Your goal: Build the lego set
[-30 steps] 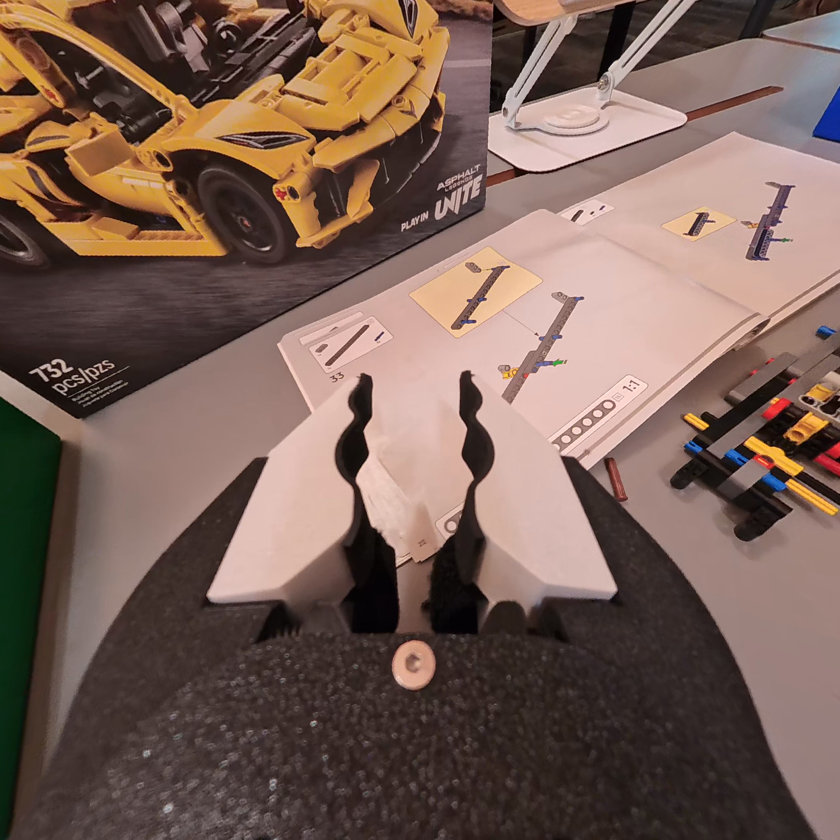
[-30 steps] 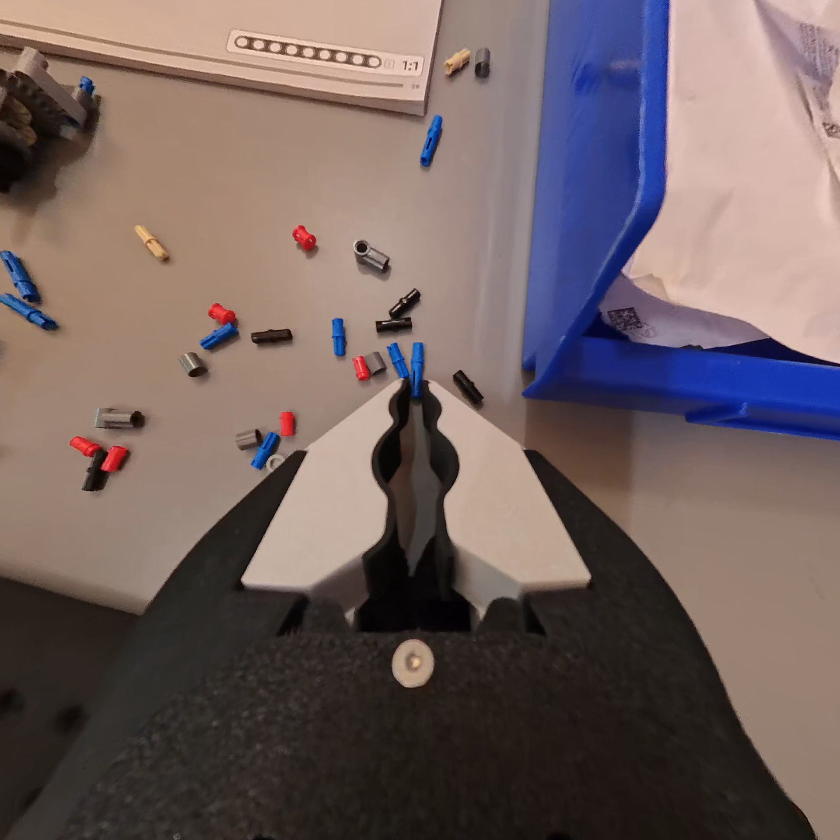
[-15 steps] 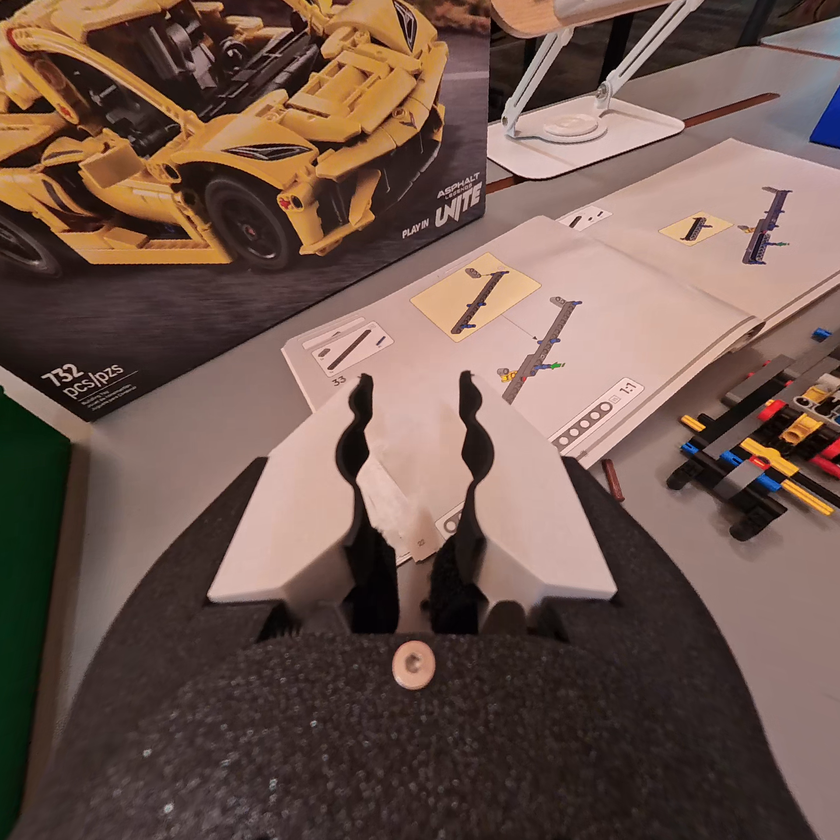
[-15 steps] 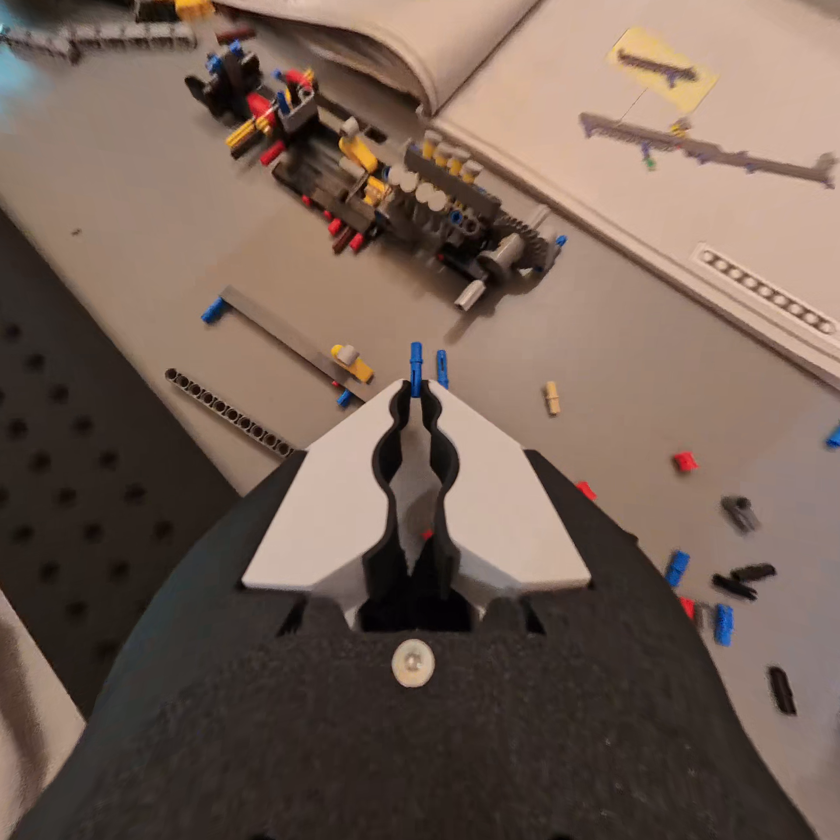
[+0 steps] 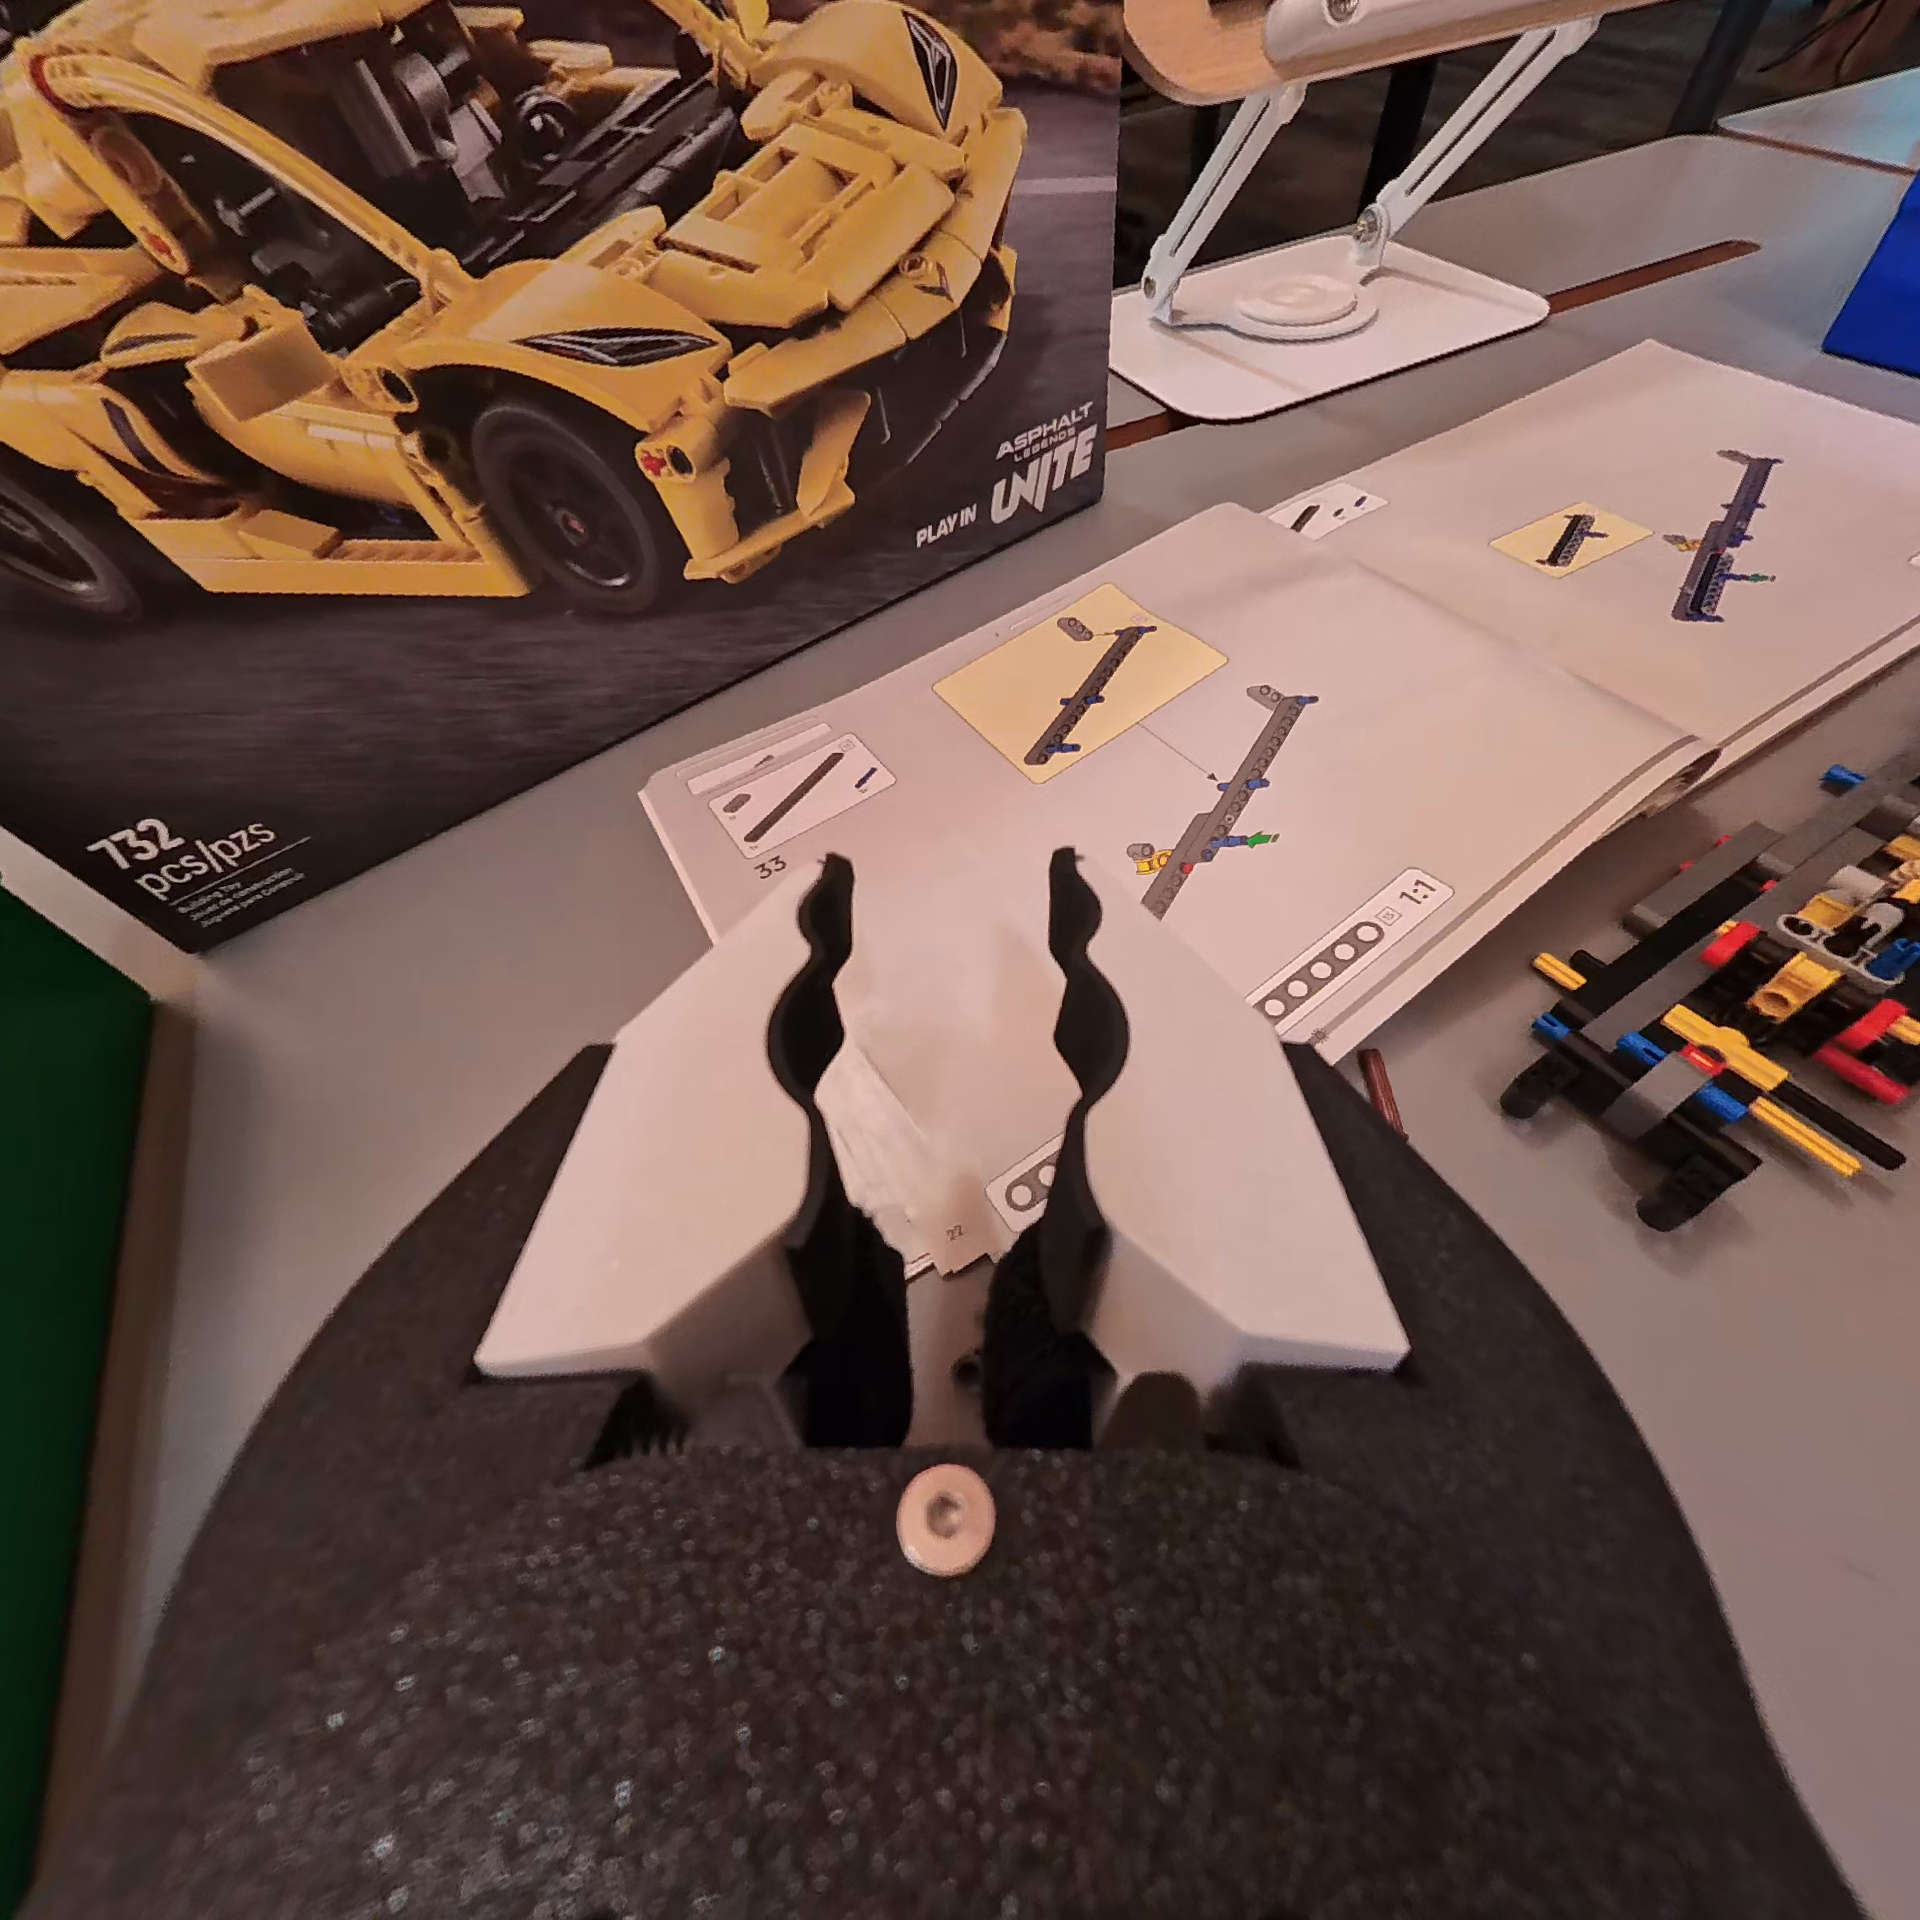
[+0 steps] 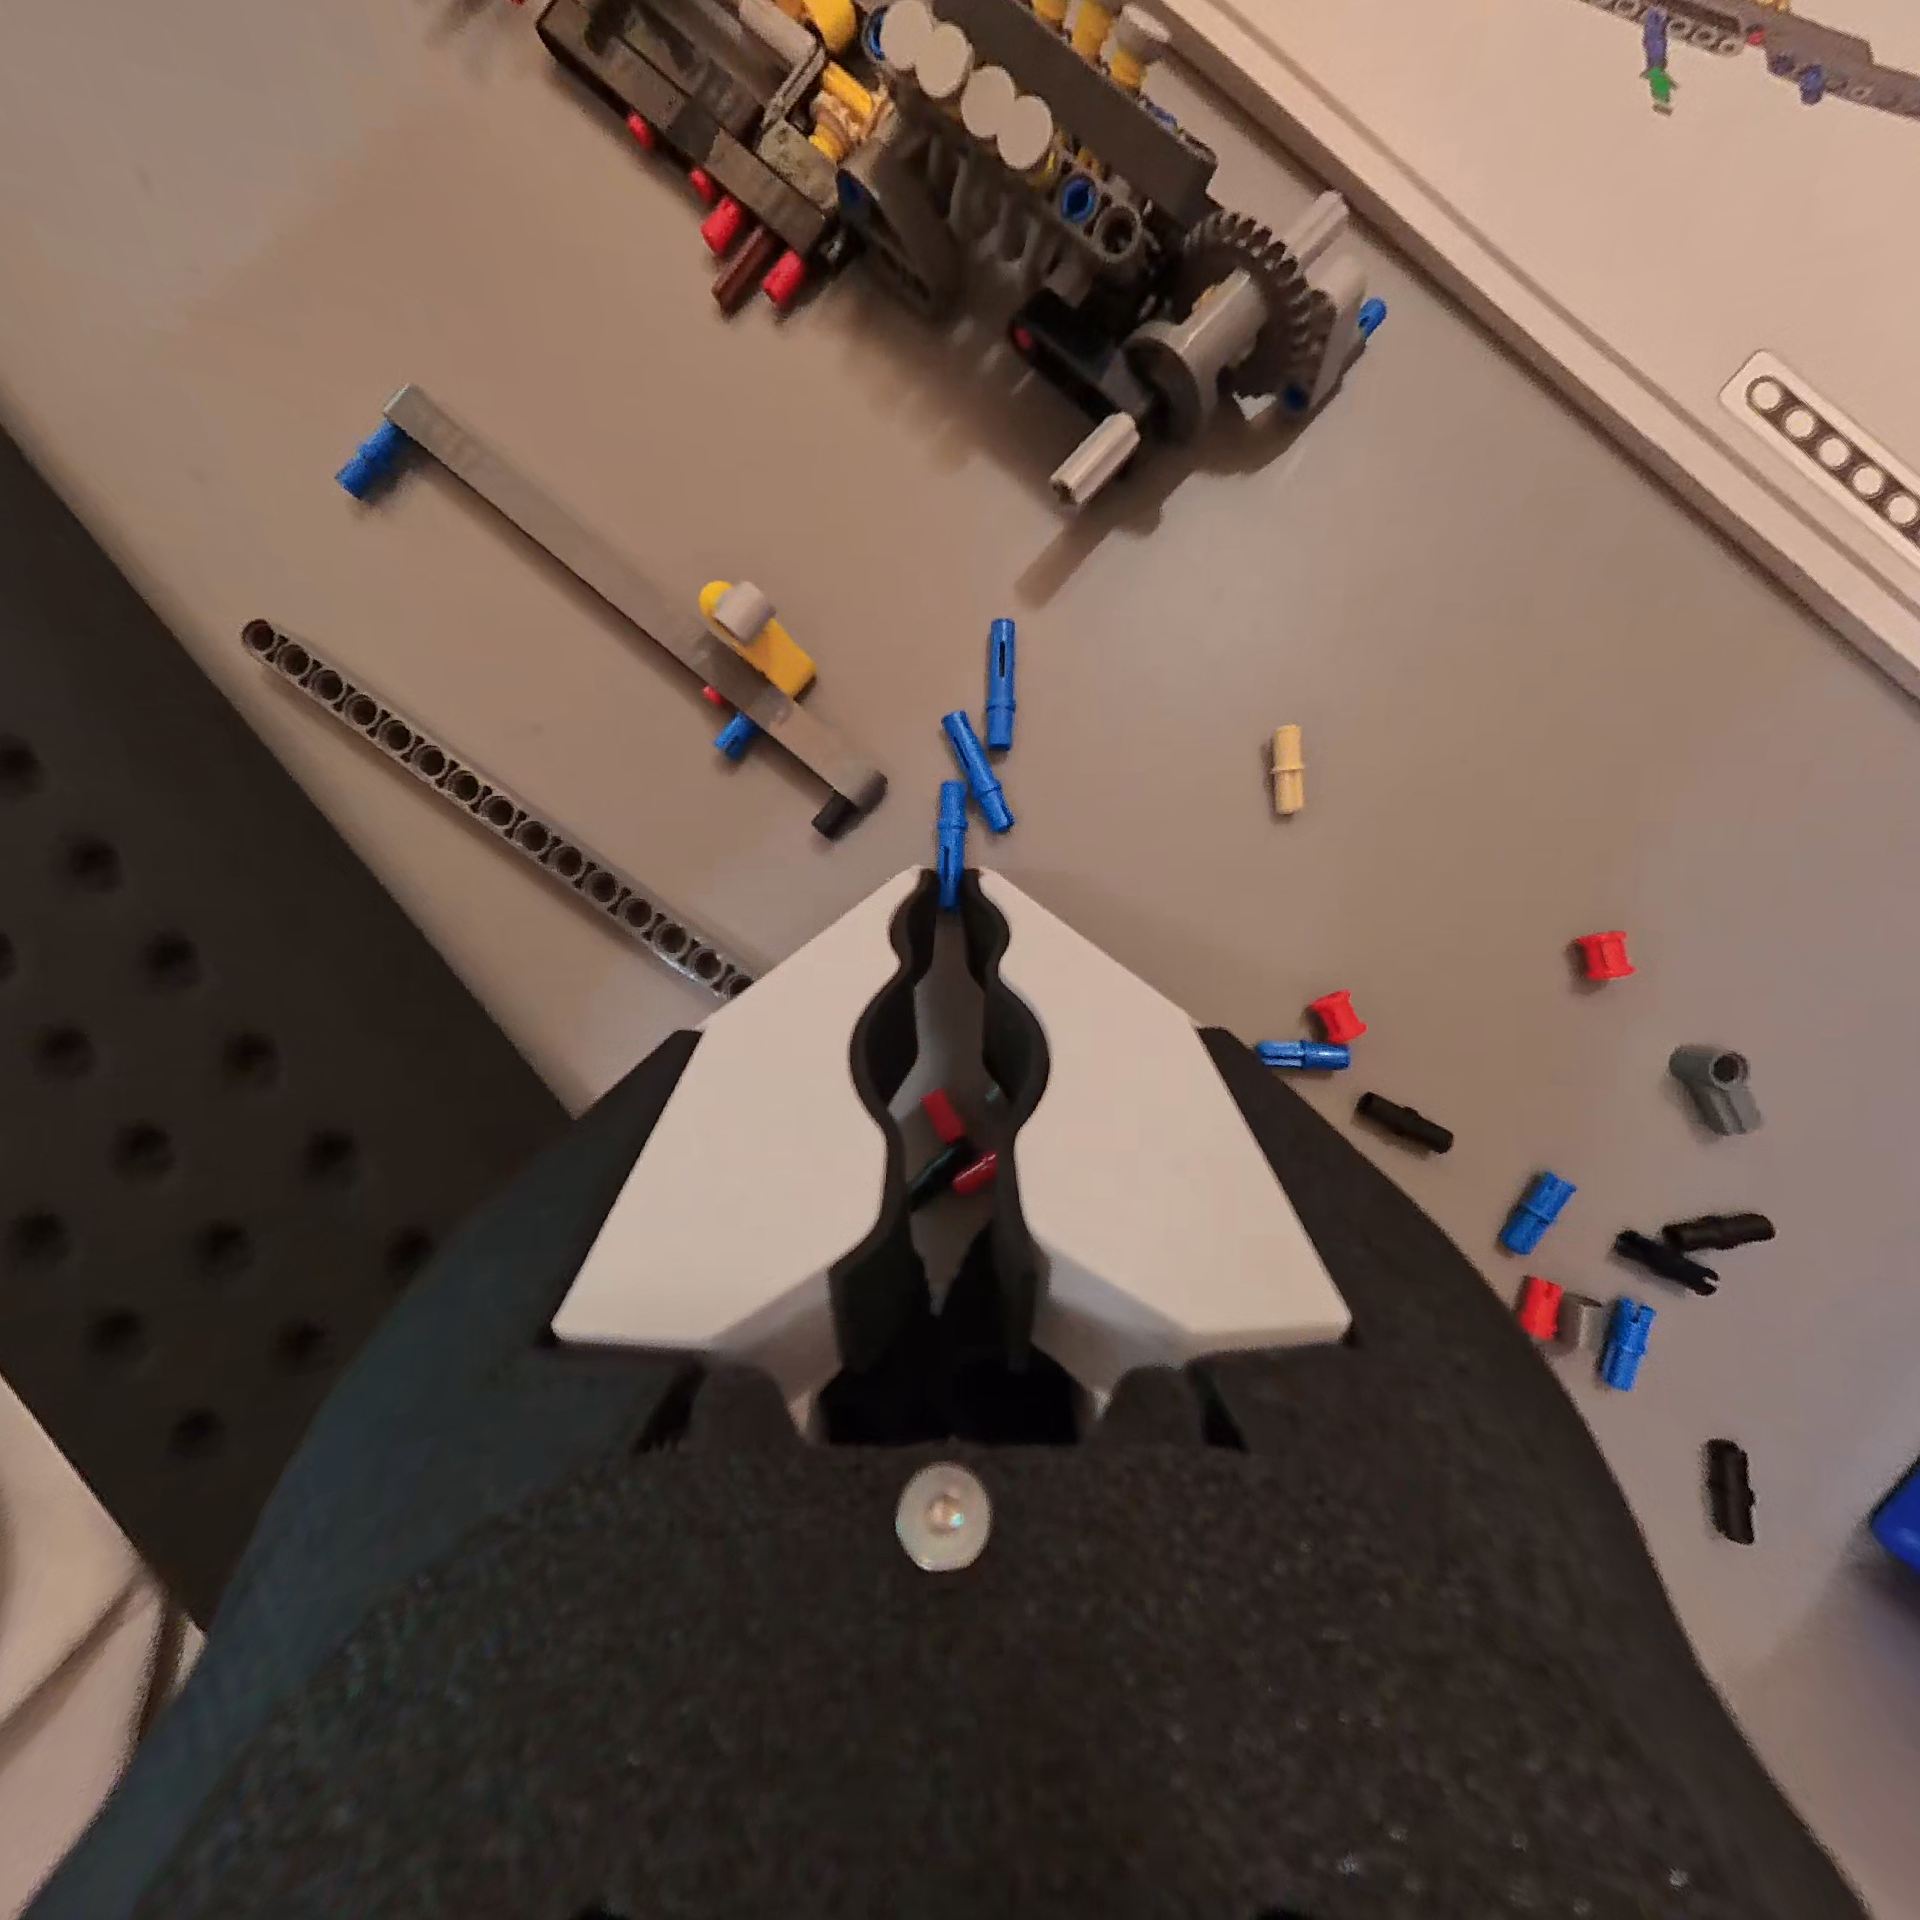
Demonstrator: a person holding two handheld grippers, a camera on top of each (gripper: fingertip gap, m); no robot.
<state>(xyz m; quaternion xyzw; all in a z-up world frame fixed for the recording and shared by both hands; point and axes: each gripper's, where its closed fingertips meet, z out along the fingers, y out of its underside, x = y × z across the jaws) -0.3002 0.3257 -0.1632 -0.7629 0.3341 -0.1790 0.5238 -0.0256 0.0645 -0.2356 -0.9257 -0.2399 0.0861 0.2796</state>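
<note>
Right gripper (image 6: 950, 883) pinches a blue pin (image 6: 951, 837) above the table; left gripper (image 5: 951, 868) hangs spread and empty.

The pin sticks out past the closed tips, over two loose blue pins (image 6: 987, 727) on the grey table (image 6: 1351, 582), near the grey beam with a yellow piece (image 6: 644, 613). Beyond sits the part-built model (image 6: 997, 177). The left one hovers over the open instruction booklet (image 5: 1403, 727), the set's box (image 5: 468, 364) standing behind.

Right gripper (image 6: 951, 883), blue pin (image 6: 951, 842) pinched, now from bin over to grey beam (image 6: 623, 603).
</note>
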